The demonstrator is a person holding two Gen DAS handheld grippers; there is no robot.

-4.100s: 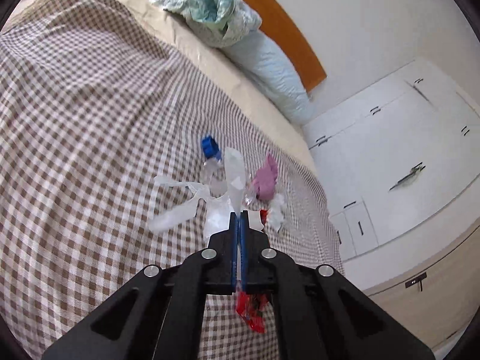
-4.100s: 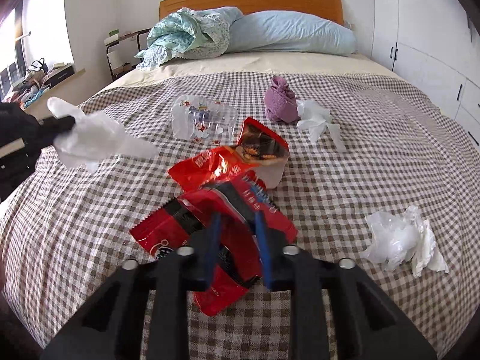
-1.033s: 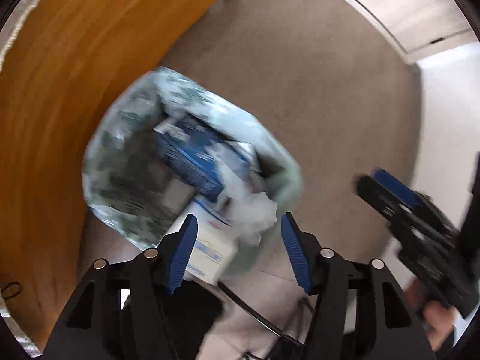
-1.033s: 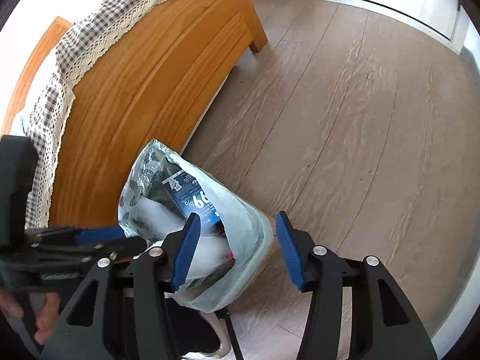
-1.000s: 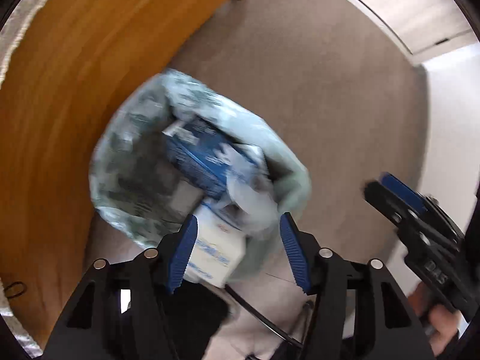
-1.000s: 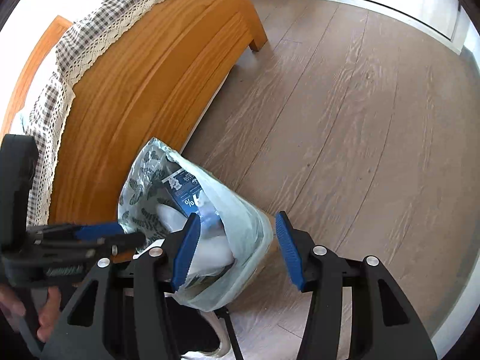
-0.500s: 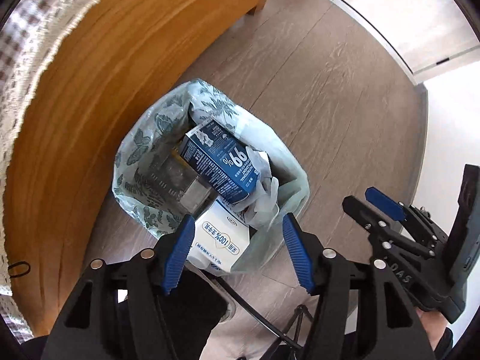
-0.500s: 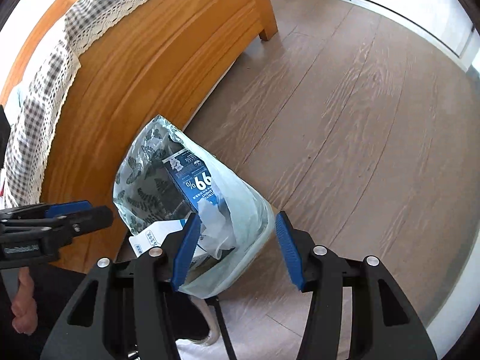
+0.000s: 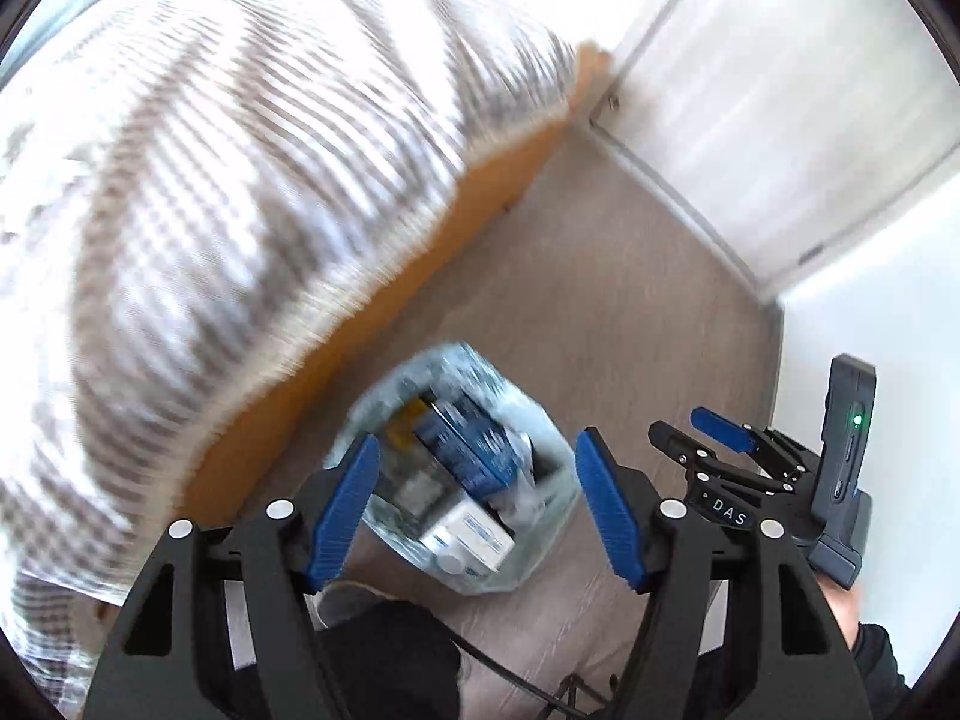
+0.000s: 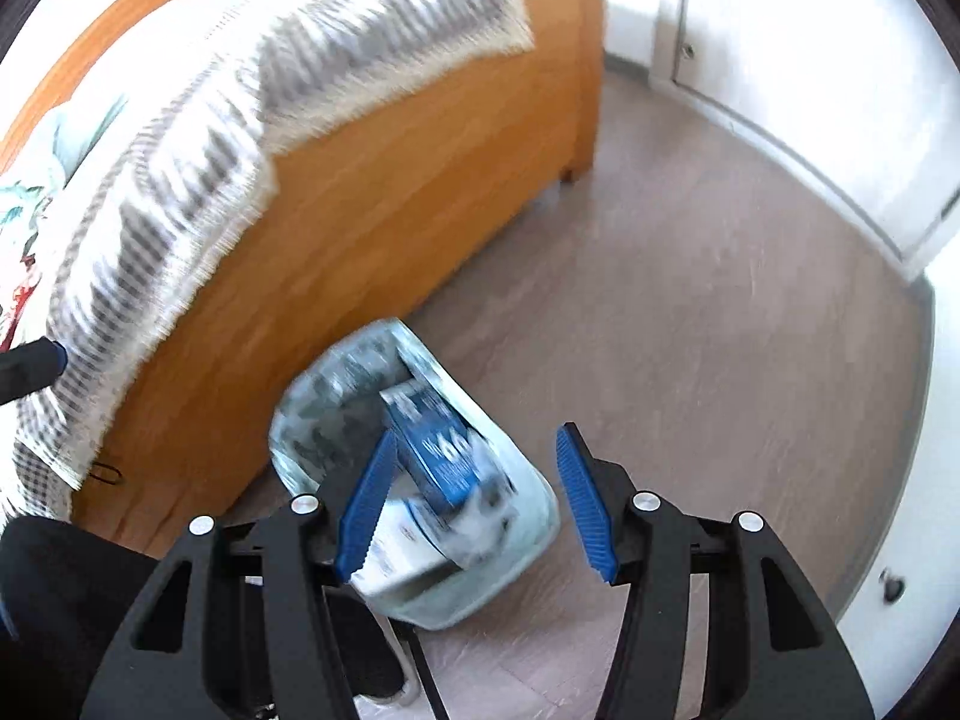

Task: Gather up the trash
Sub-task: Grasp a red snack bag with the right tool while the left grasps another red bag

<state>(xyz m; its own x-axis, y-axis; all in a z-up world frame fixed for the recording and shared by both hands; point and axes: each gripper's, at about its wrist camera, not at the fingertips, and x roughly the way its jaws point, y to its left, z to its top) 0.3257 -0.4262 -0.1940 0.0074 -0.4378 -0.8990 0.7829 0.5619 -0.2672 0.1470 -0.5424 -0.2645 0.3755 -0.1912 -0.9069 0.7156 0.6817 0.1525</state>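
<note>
Item: lined trash bin (image 9: 456, 474), on the floor (image 9: 600, 300) just beside the wooden bed frame (image 10: 372, 228), holding a blue carton (image 10: 438, 450) and a white carton (image 9: 468, 540); it sits below both tongs. Left tongs (image 9: 477, 507): jaws opening, nothing between them. Right tongs (image 10: 474, 501): wide, empty; remaining trash probably lies up on the checked bedspread (image 9: 210, 150), left of both tongs and nearer the left hand.

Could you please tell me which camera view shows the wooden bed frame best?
The right wrist view: the bed frame shows its whole side panel and corner leg. The left wrist view shows only a blurred strip of it under the blanket.
</note>
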